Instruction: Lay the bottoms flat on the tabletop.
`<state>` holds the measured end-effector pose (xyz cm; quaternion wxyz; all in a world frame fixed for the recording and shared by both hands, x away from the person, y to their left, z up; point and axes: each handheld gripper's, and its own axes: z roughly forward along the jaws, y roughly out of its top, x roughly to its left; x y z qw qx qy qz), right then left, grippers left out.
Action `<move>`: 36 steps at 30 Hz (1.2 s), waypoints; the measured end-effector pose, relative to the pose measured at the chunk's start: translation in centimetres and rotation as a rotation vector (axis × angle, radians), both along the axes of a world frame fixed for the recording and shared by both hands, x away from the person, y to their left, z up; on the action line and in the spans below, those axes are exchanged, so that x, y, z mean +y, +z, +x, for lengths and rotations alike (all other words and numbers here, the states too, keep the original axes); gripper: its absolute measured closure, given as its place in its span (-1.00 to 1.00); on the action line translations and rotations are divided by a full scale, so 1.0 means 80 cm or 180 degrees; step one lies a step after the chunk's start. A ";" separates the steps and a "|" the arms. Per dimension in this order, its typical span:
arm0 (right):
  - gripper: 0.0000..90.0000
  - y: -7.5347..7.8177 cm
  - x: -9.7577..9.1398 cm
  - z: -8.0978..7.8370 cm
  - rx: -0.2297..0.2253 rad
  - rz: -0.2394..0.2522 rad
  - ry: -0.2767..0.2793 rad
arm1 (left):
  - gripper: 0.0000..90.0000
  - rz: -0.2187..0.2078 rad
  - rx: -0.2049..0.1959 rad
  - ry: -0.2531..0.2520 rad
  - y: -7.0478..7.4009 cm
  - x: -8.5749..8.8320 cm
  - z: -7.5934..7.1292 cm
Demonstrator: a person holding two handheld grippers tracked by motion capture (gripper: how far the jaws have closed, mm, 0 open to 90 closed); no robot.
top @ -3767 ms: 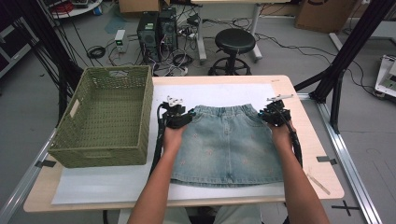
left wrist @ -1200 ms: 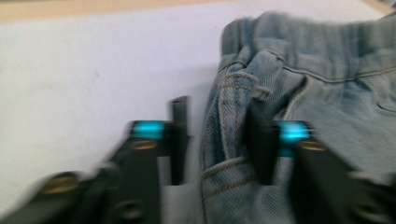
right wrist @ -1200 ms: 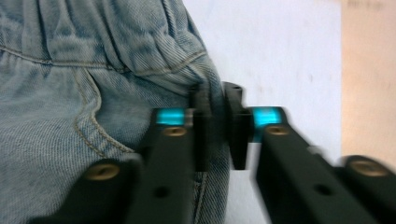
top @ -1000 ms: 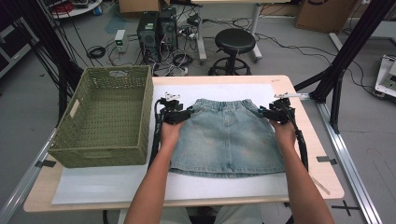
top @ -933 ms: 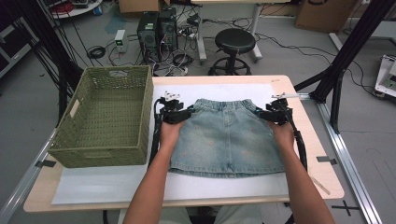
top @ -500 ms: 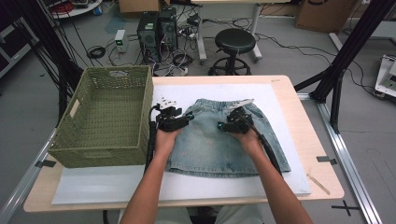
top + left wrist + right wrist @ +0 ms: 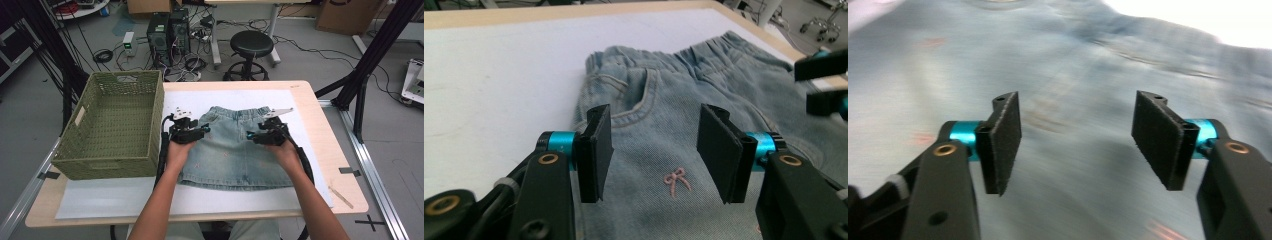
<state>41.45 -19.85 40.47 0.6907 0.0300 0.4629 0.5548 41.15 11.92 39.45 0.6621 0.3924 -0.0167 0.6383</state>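
Low in the frame of the high view our forearms come up from the bottom edge, and we hold both grippers over the denim skirt (image 7: 235, 150), which lies flat at the centre of the frame on the white sheet (image 7: 100, 200) covering the table (image 7: 330, 145). Our left gripper (image 7: 202, 131) sits over the skirt's left upper part, jaws apart with nothing pinched; in the left gripper view (image 7: 651, 150) a pocket seam and a small pink bow (image 7: 675, 179) show between them. Our right gripper (image 7: 251, 135) hovers over the skirt's right upper part; its jaws have just been opening, and the right gripper view (image 7: 1075, 145) shows only bare denim in the gap. At the left of the frame, beside the skirt, stands the green woven basket (image 7: 110, 160), with nothing visible inside it.
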 end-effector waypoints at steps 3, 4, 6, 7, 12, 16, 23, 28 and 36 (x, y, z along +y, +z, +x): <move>-0.01 0.005 -0.022 0.012 0.0158 0.0213 -0.0252 | 0.08 0.0071 0.0086 0.0124 0.003 -0.011 0.011; 0.00 0.006 -0.025 0.019 0.0210 0.0208 -0.0310 | 0.11 0.0101 0.0151 0.0179 0.005 -0.014 0.017; -0.03 0.008 -0.025 0.036 0.0299 0.0213 -0.0403 | 0.14 0.0096 0.0279 0.0301 0.007 -0.019 0.026; -0.03 0.006 -0.028 0.040 0.0224 0.0218 -0.0318 | 0.18 0.0080 0.0311 0.0360 0.007 -0.020 0.030; -0.08 -0.004 -0.044 0.030 0.0427 0.0077 -0.0091 | 0.28 0.0089 0.0324 0.0648 0.004 -0.020 0.037; -0.09 -0.026 -0.082 0.013 0.0229 0.0252 0.0163 | 0.35 0.0048 0.0351 0.0596 -0.005 -0.016 0.032; 0.15 -0.075 -0.094 0.014 0.0085 0.0148 0.0139 | 0.24 0.0023 0.0082 0.0155 -0.029 0.013 0.018; 0.23 -0.104 -0.062 0.018 0.0036 -0.0187 0.0326 | 0.12 0.0080 -0.0069 -0.0027 -0.036 0.022 0.007; 0.31 -0.123 -0.002 0.019 0.0023 -0.0623 0.0181 | 0.06 0.0112 -0.0120 -0.0054 -0.045 0.028 0.000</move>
